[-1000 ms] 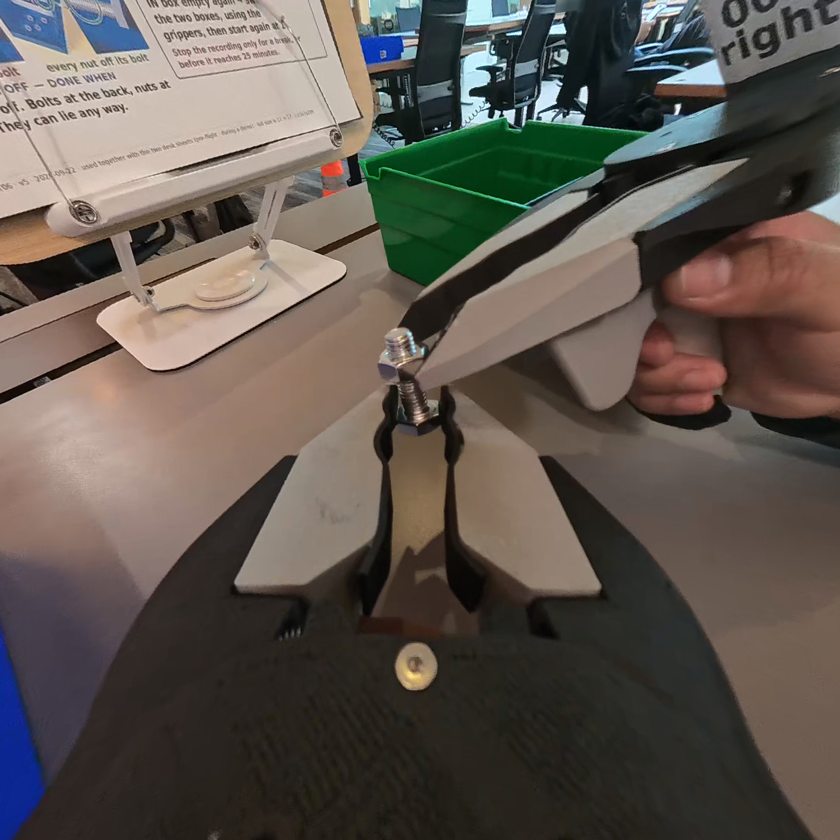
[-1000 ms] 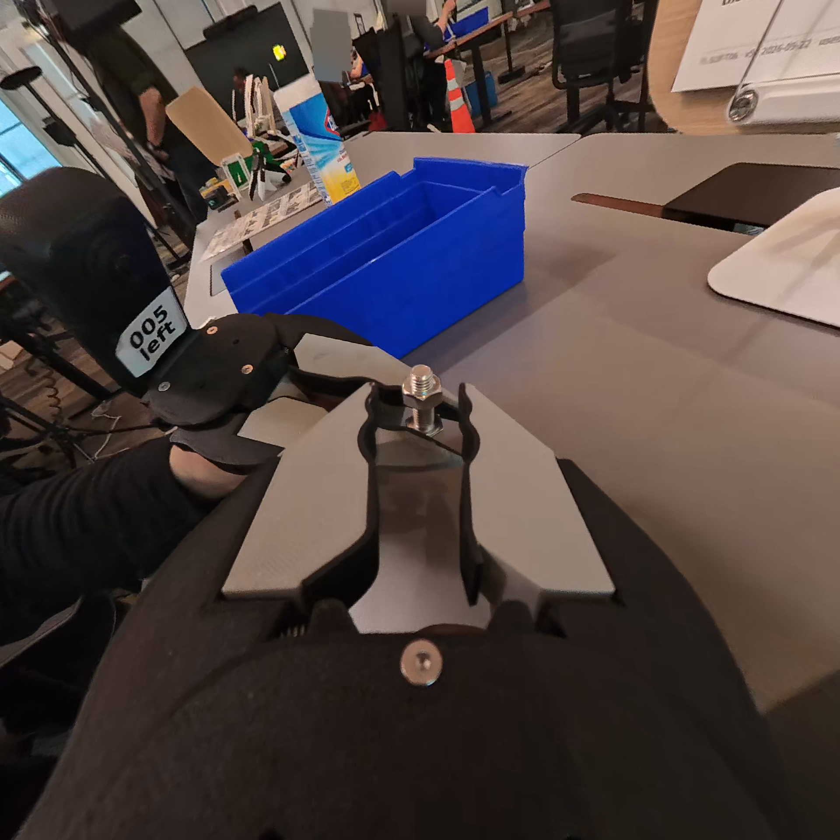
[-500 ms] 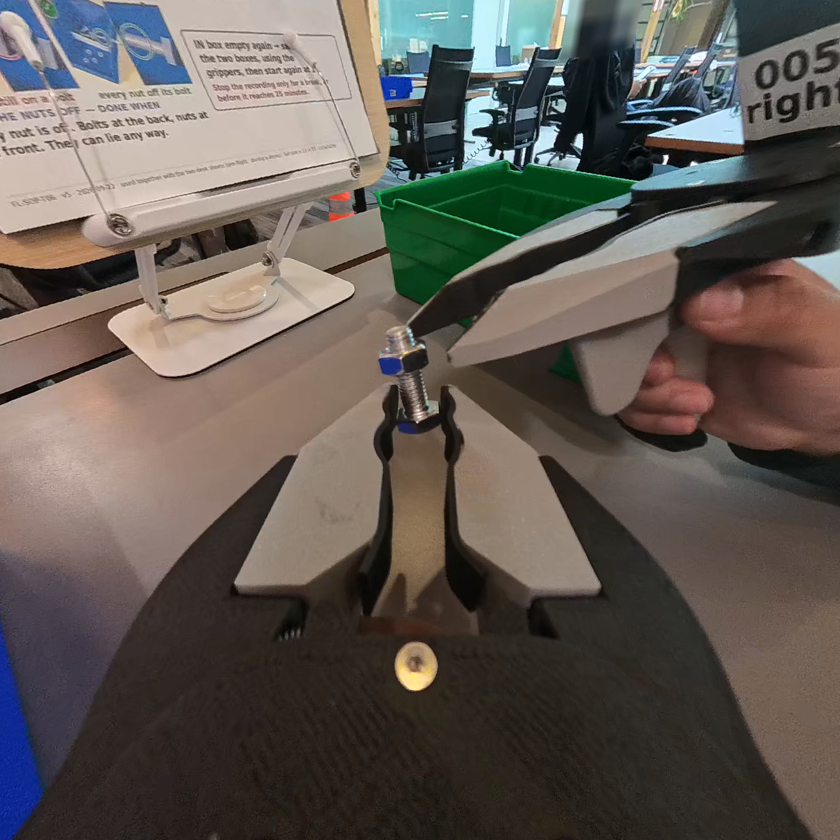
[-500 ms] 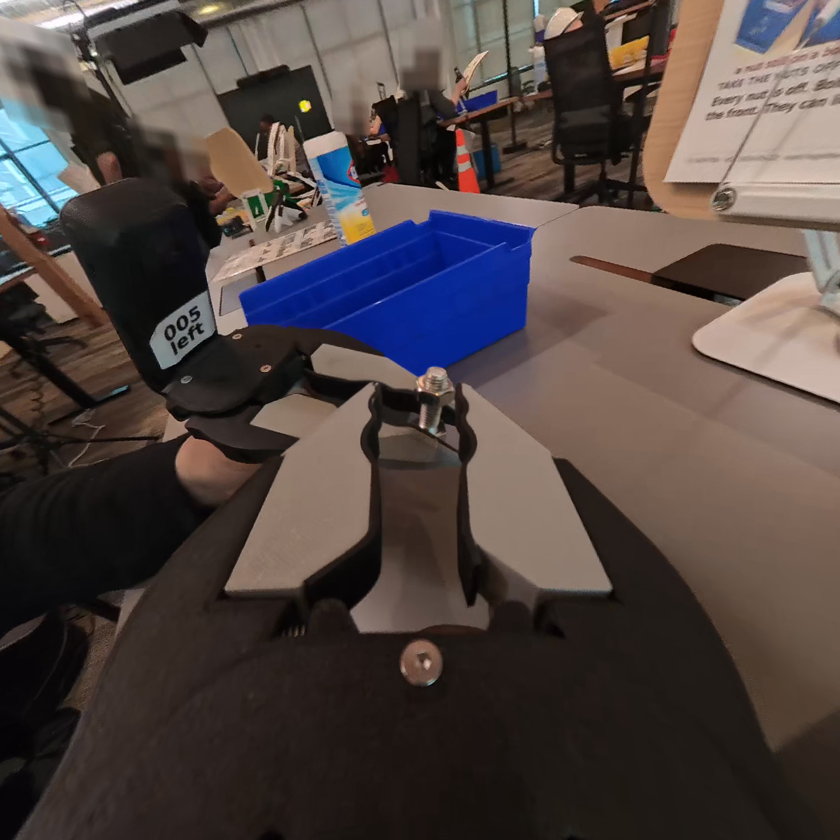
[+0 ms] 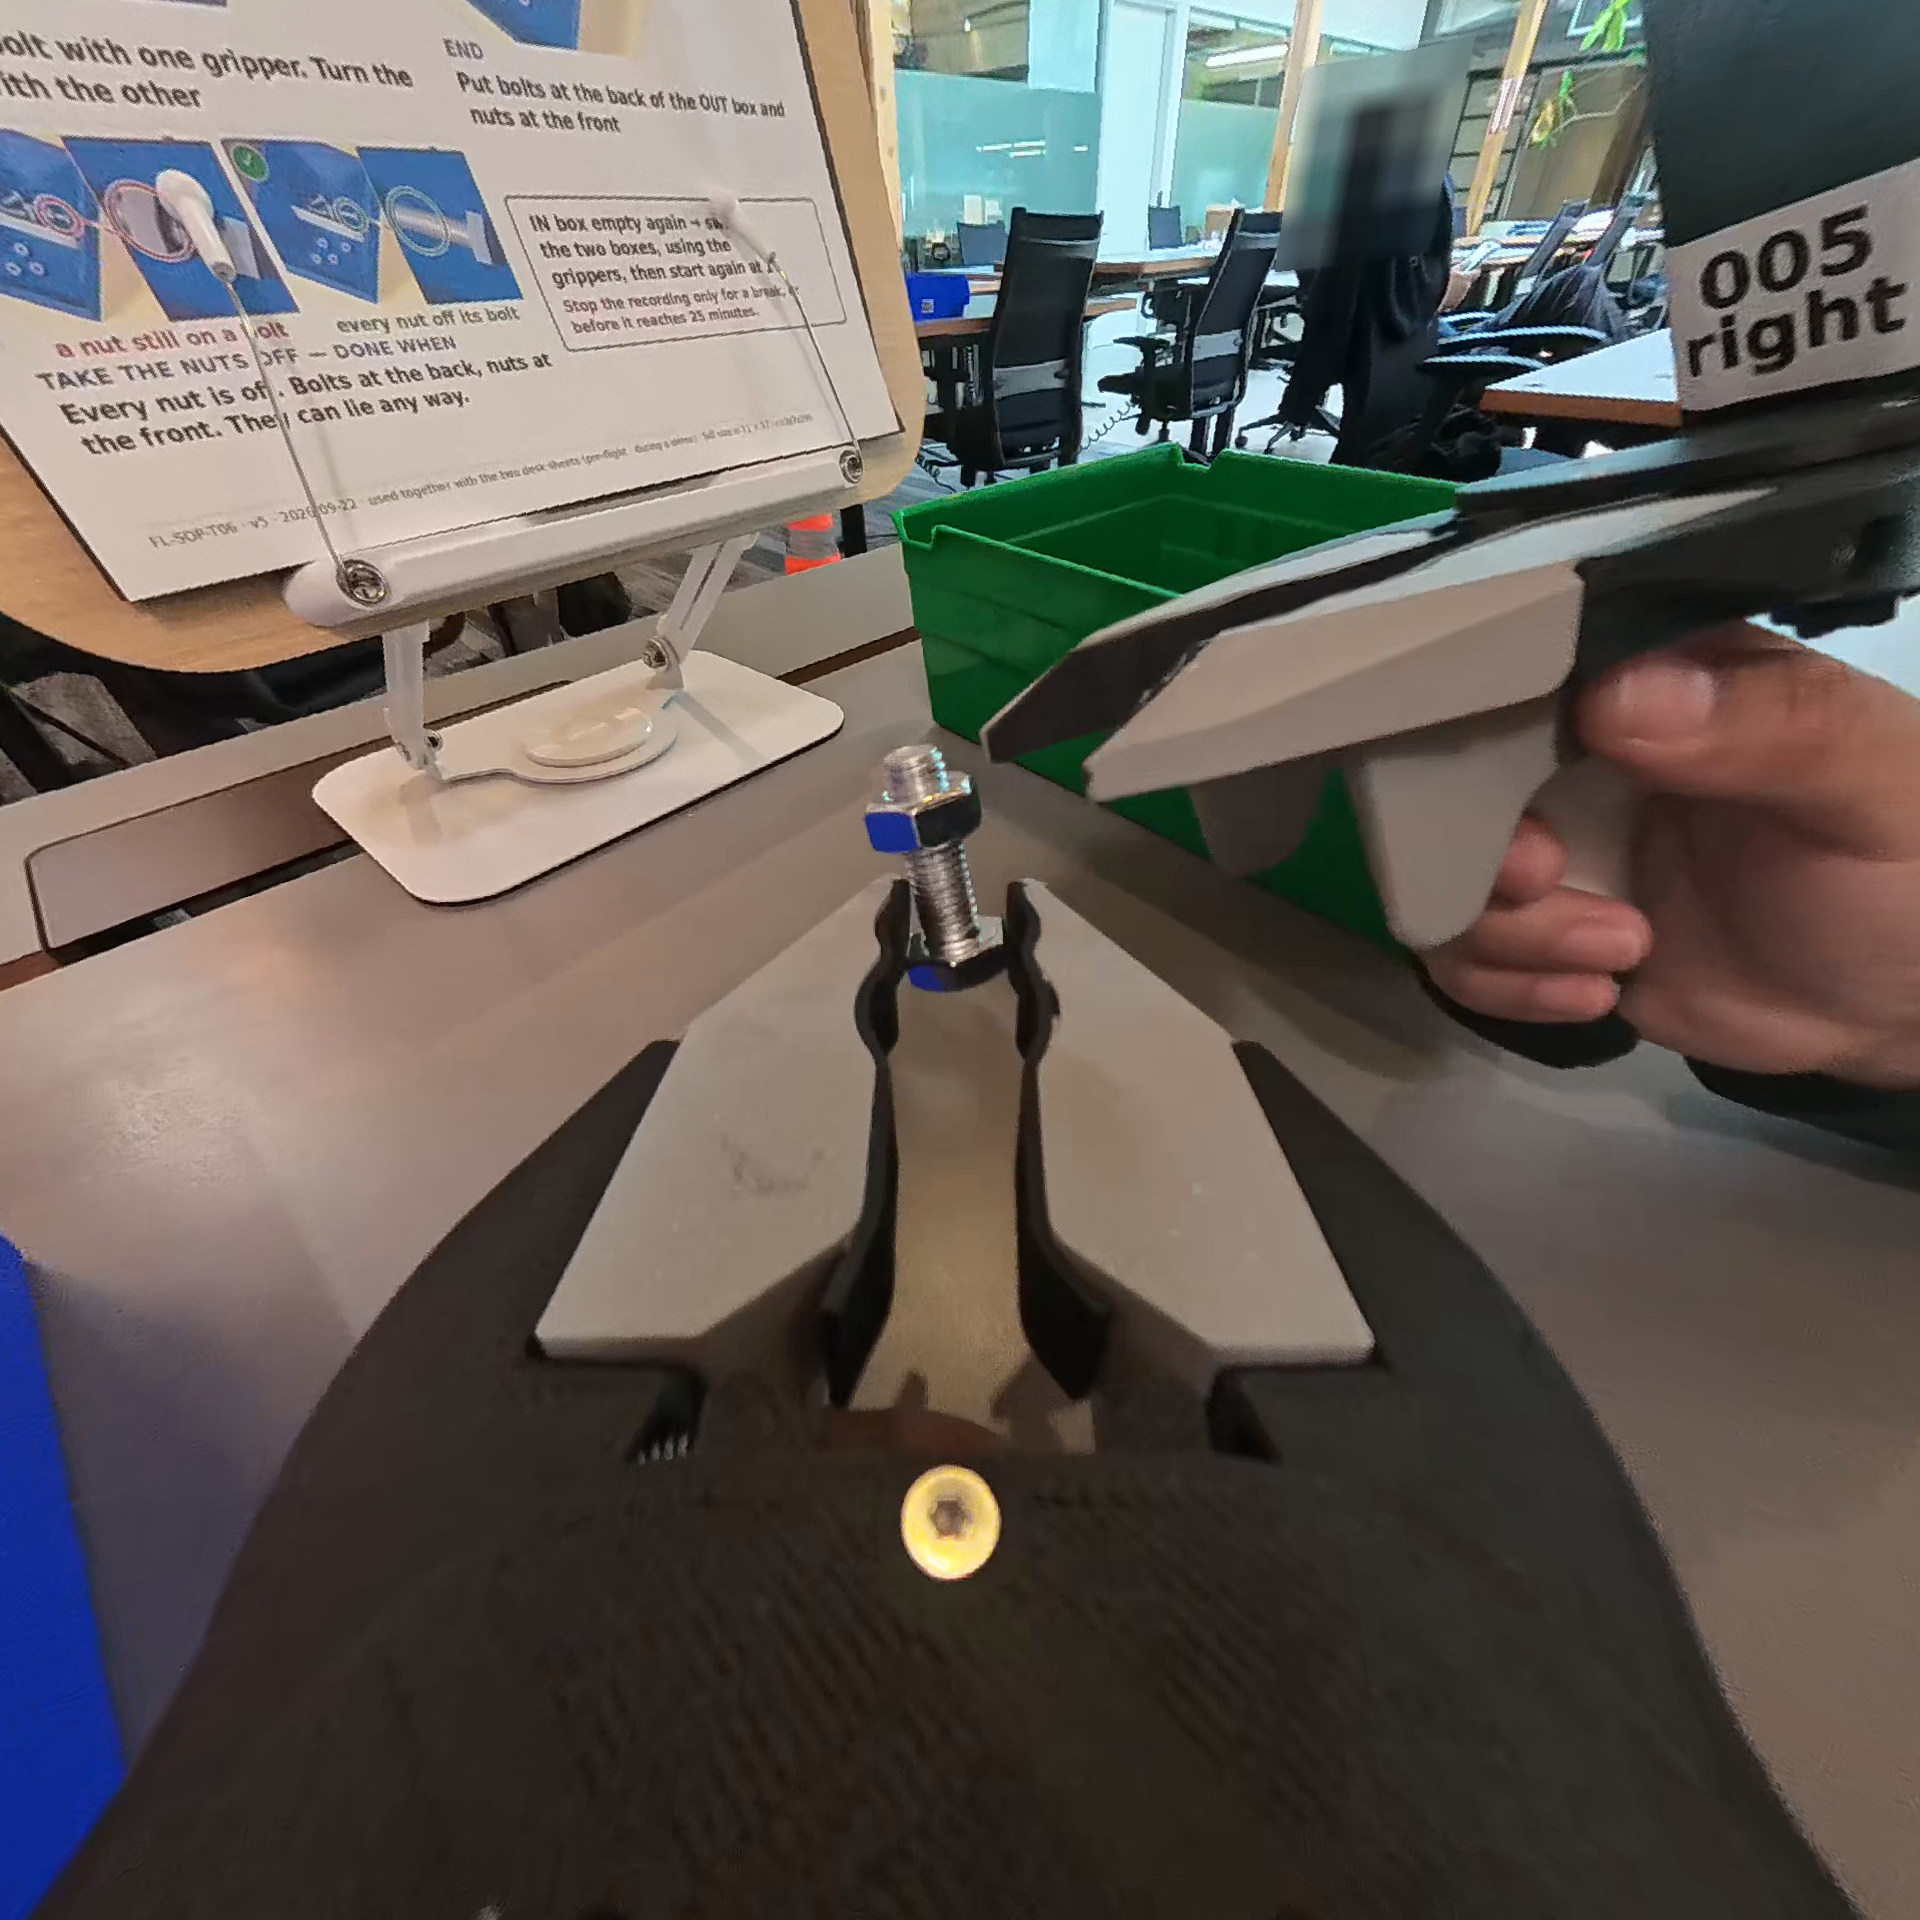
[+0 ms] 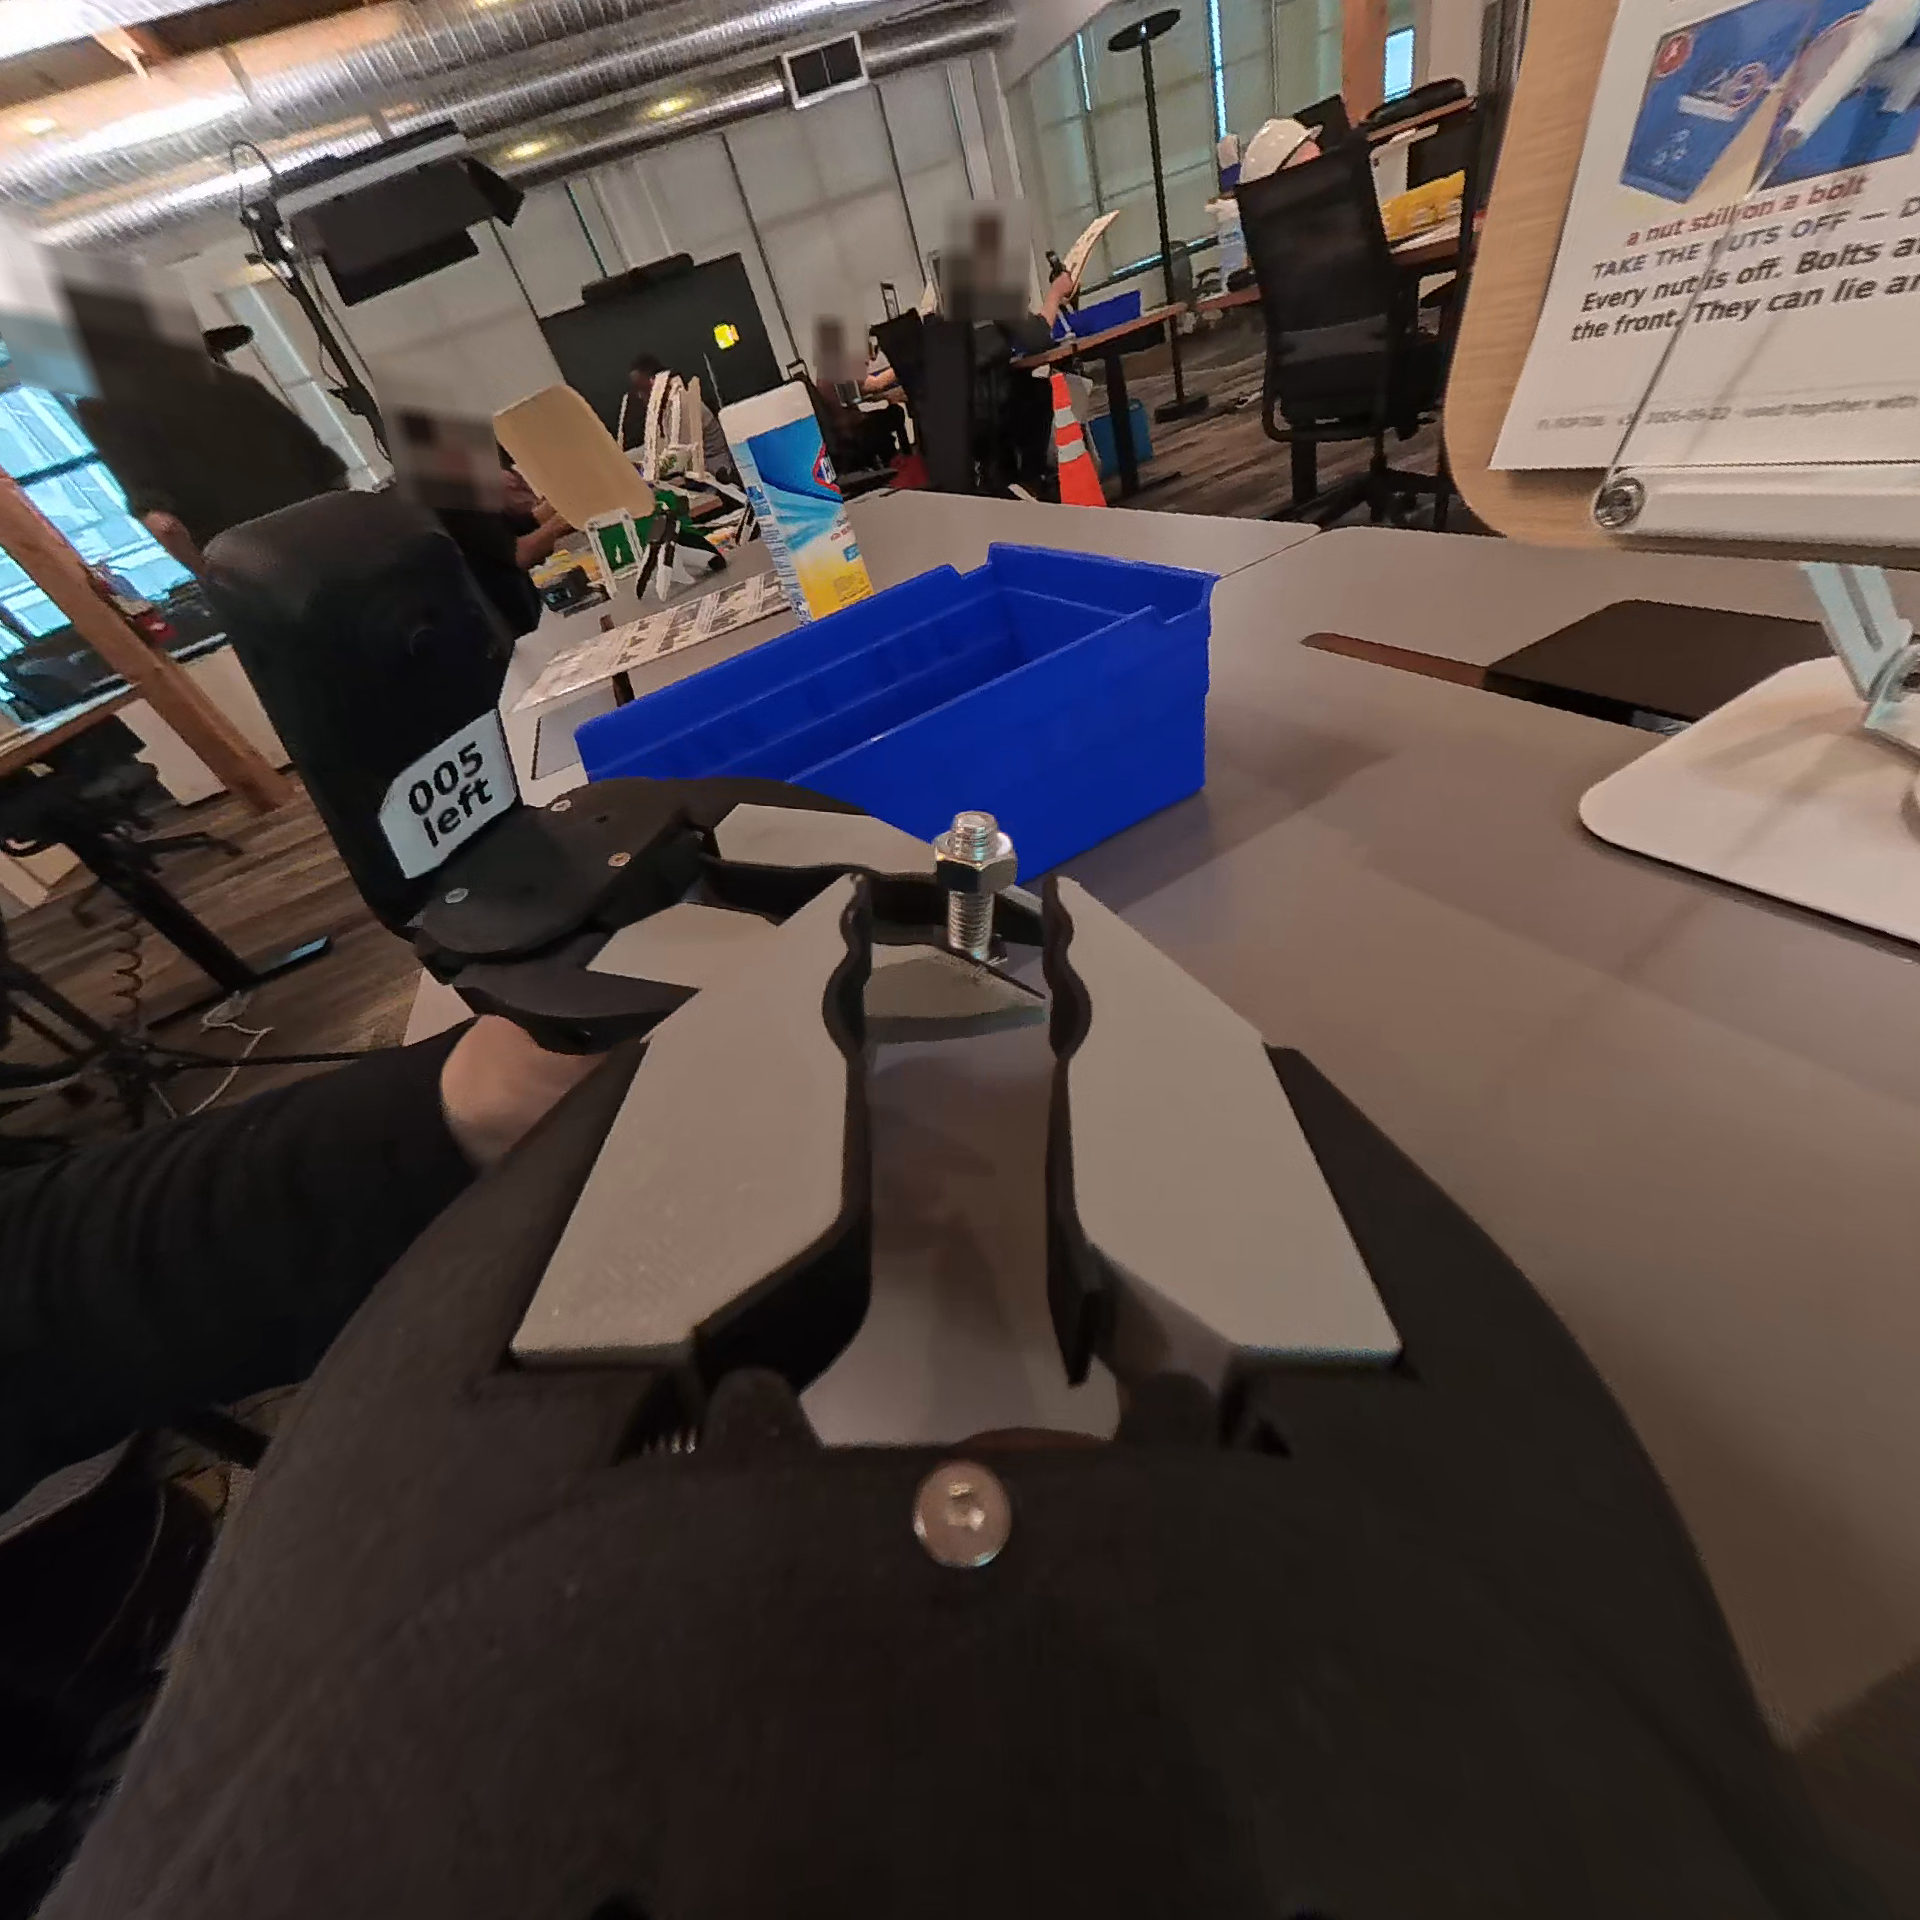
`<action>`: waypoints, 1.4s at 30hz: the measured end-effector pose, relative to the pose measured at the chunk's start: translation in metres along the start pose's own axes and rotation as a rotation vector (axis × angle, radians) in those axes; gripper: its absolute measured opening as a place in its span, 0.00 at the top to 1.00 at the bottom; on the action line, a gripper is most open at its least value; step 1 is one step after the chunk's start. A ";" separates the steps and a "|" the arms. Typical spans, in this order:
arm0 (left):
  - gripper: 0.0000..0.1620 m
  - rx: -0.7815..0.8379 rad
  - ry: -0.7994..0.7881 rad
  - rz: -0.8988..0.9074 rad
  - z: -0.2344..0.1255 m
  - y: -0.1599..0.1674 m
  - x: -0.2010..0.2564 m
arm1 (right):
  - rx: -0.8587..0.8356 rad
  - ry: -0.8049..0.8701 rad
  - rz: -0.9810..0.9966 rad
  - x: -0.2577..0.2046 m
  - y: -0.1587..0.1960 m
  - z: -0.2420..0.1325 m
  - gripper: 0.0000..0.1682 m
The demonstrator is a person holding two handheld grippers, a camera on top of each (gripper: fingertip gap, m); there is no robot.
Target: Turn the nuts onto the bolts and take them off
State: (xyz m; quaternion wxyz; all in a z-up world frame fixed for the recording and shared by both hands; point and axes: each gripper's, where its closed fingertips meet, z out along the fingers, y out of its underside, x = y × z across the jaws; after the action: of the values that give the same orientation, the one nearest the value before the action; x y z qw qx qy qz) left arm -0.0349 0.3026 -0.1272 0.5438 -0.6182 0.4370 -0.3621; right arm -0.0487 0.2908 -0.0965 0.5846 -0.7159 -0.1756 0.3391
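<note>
My left gripper (image 5: 951,935) clamps the bolt (image 5: 940,894) upright by its head, nut (image 5: 925,816) near the top. My right gripper (image 6: 951,935), parted, holds nothing. Green bin (image 5: 1091,582) at 1 o'clock and blue bin (image 6: 935,707) show nothing inside. A printed instruction sheet (image 5: 416,260) stands at 11 o'clock.

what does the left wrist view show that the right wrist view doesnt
Only the left wrist view shows the green bin and the hand gripping the right tongs, which sit apart from the nut. Only the right wrist view shows the whole blue bin and a wipes canister. Both show the bolt standing upright, clamped at its head by the left tongs, with the nut near its top, plus the instruction stand.
</note>
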 end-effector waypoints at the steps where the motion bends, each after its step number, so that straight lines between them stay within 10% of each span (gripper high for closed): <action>1: 0.90 0.005 0.002 0.004 0.000 0.000 0.000 | -0.004 0.005 -0.007 0.000 0.002 0.002 0.82; 42: 0.90 -0.054 0.041 0.111 0.011 0.017 0.038 | 0.077 -0.142 0.057 -0.015 0.024 0.008 0.71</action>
State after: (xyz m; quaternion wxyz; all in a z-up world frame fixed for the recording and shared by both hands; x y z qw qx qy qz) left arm -0.0139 0.2701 -0.1470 0.5370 -0.6002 0.4912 -0.3320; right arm -0.0686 0.2809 -0.1155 0.5879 -0.6716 -0.1831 0.4121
